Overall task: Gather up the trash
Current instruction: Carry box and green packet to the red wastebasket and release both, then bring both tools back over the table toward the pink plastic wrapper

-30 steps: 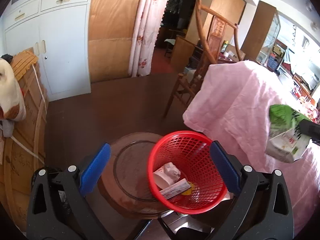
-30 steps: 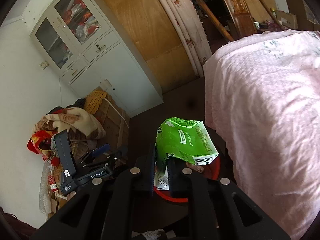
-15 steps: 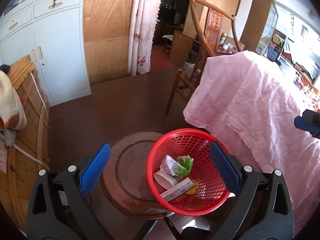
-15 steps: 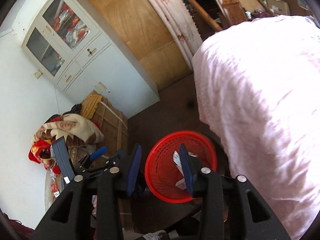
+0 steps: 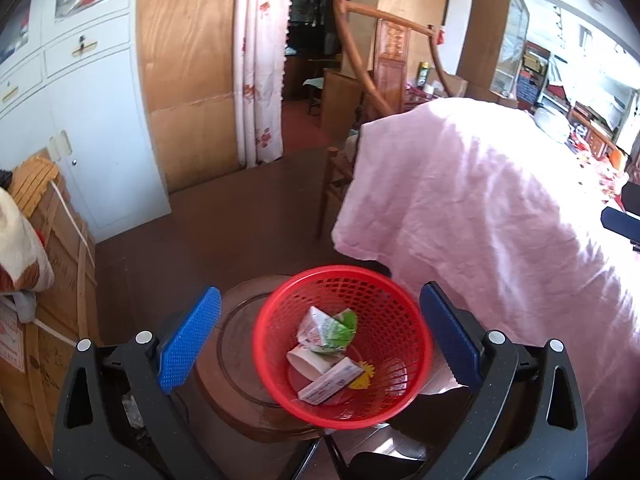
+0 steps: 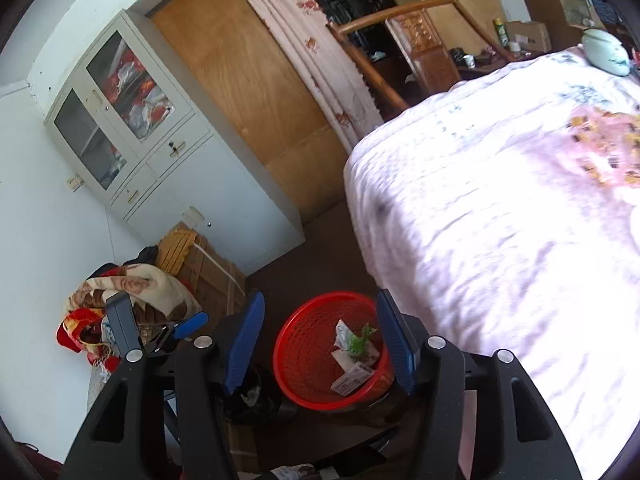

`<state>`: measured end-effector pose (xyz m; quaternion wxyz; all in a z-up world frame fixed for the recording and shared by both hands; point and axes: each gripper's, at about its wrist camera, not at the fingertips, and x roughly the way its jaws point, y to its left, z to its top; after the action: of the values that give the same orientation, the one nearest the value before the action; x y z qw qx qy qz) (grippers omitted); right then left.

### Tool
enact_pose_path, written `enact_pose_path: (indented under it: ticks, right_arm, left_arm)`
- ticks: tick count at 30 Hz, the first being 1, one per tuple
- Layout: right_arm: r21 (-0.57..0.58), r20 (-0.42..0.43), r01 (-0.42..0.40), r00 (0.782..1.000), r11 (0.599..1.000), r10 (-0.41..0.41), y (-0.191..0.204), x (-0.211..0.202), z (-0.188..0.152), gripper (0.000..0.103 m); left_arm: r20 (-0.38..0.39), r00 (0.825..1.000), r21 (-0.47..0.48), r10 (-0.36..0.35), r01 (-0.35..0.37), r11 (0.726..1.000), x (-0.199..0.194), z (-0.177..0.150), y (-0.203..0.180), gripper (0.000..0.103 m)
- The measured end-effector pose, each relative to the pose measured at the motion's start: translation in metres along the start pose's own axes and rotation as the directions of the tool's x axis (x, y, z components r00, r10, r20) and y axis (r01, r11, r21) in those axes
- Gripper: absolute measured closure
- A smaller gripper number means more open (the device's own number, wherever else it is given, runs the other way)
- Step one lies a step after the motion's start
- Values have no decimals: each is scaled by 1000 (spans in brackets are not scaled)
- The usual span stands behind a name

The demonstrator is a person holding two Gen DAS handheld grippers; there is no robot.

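Note:
A red mesh basket (image 5: pixel 276 384) stands on a round wooden stool (image 5: pixel 236 344). Inside it lie a crumpled green-and-white carton (image 5: pixel 330 328), a white cup (image 5: pixel 306 362) and a flat packet (image 5: pixel 330 380). My left gripper (image 5: pixel 318 340) is open above the basket, its blue pads framing it without touching. In the right wrist view the basket (image 6: pixel 296 364) and the carton (image 6: pixel 358 342) lie below my right gripper (image 6: pixel 320 346). Its jaws are opening with nothing between them. One of its blue pads (image 5: pixel 618 220) shows over the pink cloth.
A table under a pink cloth (image 5: pixel 480 220) fills the right side, with a pale green object (image 6: pixel 604 54) at its far end. A wooden chair (image 5: pixel 384 64) stands behind it. A white cabinet (image 5: pixel 80 120), a cardboard box (image 5: pixel 56 248) and a folded blanket (image 6: pixel 132 292) line the left.
My right gripper let go of the green carton, which dropped into the red basket. Its jaws spread apart and it drew away to the right. The left gripper shifted and rose slightly.

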<state>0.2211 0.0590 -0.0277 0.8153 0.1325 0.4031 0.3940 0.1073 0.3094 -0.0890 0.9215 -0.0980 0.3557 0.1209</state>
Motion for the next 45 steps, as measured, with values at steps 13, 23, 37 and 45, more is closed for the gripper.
enact_pose_path:
  ticks: [13,23,37,45]
  right_arm:
    - [30,192,222,955,975,-224,-64,-114,12,19]
    - [103,249,495,827,863,-505,-140,-207,11,6]
    - [283,179,542,781,792,-598,-239,-241,-23,6]
    - [293,216,537,769,791,-601,-233,-251,-22,6]
  left_arm:
    - [21,995,141,-94,90,986,-5,21,-93,7]
    - [29,974,287,-226,208,935,5,46,-194,7]
    - [-23,920,376,-392,371,849,32,94,-325,7]
    - [-79,887,314,-455,455,833,63,140,-386,7]
